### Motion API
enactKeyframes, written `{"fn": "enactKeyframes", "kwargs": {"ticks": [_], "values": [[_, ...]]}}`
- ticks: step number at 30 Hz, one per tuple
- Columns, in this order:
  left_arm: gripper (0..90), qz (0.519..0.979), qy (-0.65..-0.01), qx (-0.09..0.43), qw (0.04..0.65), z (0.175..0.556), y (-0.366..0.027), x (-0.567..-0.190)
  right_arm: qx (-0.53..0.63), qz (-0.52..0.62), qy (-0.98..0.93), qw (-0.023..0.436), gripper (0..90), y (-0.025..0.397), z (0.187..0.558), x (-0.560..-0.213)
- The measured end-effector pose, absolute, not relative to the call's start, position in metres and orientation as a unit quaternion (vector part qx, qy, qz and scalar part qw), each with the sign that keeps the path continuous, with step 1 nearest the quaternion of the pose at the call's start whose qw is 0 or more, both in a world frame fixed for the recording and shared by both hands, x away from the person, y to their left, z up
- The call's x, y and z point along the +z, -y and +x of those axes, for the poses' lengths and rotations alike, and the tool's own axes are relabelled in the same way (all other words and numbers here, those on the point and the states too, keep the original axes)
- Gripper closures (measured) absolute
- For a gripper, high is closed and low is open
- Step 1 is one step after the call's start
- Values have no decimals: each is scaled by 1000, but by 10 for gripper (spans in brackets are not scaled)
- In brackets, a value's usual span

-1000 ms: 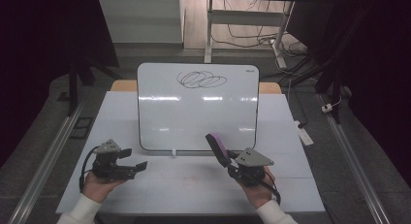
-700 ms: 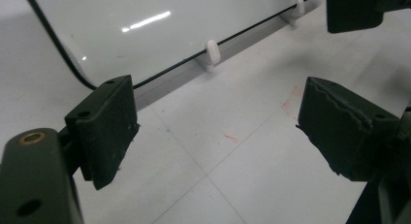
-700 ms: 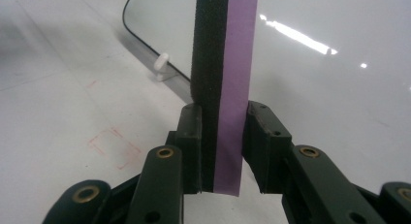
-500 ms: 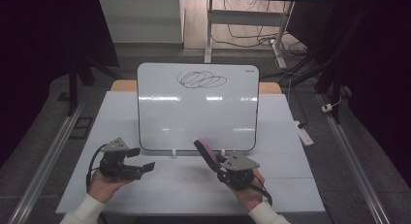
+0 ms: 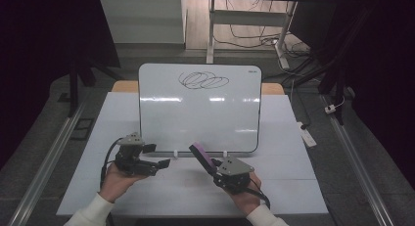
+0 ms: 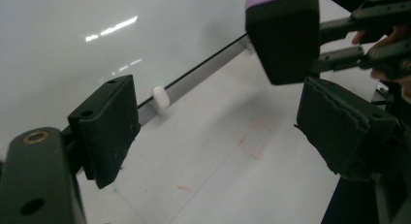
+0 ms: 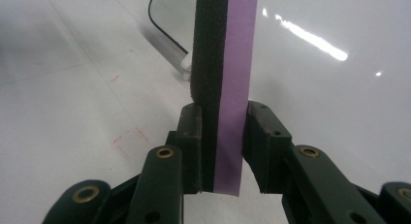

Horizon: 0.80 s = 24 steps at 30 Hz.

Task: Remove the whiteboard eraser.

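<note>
My right gripper (image 5: 211, 165) pinches the purple-backed eraser (image 5: 201, 154) upright along its long axis, just below the whiteboard (image 5: 199, 113). The scribble (image 5: 203, 80) lies well above, near the top edge. My left gripper (image 5: 159, 163) hangs spread, holding nothing.

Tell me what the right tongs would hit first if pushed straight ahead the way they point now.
Probably the whiteboard: the right tongs hold the eraser aimed at its lower edge, so the eraser's tip would touch first. Depth is unclear.
</note>
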State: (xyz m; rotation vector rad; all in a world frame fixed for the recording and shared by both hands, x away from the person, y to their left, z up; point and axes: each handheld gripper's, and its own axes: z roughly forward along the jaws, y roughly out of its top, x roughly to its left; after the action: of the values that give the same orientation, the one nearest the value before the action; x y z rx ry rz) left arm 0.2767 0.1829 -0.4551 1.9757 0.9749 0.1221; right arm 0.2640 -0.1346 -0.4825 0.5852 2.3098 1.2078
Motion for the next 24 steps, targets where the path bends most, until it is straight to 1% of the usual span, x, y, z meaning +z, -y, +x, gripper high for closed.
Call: {"fn": "enactKeyframes", "kwargs": {"ticks": [11, 20, 24], "values": [[182, 812, -374, 21, 448, 289, -154, -451, 428, 189, -851, 238, 685, 120, 257, -489], [198, 821, -363, -2, 441, 297, -143, -454, 418, 171, -857, 249, 684, 114, 253, -492], [228, 822, -358, -23, 442, 303, -139, -456, 414, 158, -858, 261, 684, 112, 251, -492]]}}
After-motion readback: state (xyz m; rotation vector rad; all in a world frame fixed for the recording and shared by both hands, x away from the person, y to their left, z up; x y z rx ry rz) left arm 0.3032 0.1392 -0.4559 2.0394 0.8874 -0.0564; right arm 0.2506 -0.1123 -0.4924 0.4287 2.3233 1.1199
